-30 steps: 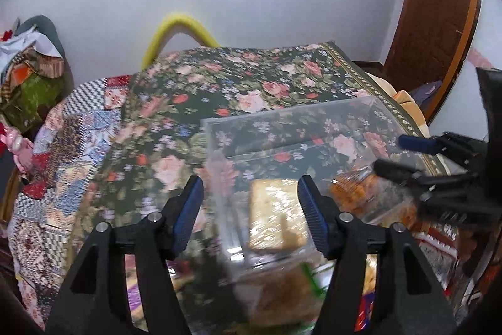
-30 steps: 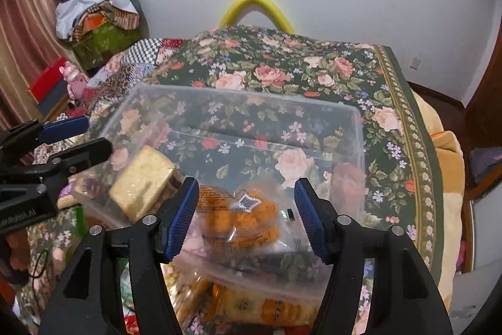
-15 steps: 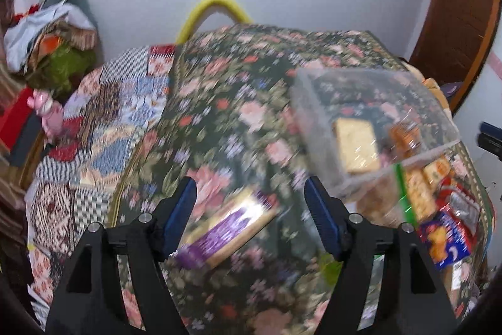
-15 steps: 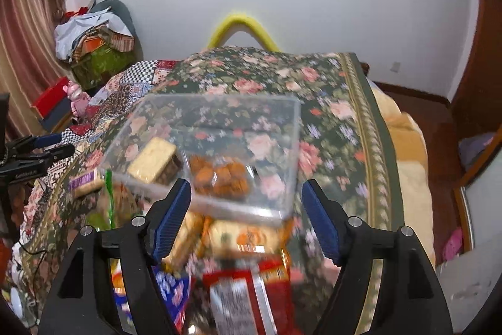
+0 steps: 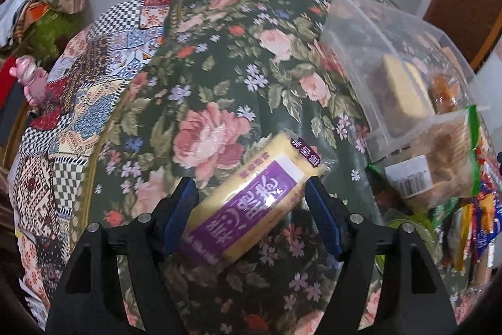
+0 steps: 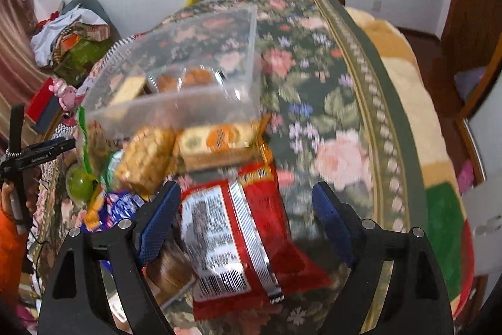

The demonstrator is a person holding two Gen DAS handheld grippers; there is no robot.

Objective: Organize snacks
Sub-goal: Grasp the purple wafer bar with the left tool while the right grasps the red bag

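Both grippers opening over snacks on the floral bedspread (image 5: 219, 83).
Left gripper (image 5: 251, 209) straddles a yellow-and-purple wrapped bar (image 5: 251, 206); right gripper (image 6: 246, 212) brackets a red foil packet (image 6: 244, 237), unpressed. A clear plastic box (image 6: 188, 77) sits beyond.

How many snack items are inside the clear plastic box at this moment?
2 are visible inside the clear plastic box: a pale yellow square pack on its left, and an orange snack bag beside it at the middle. Others may be hidden by blur.
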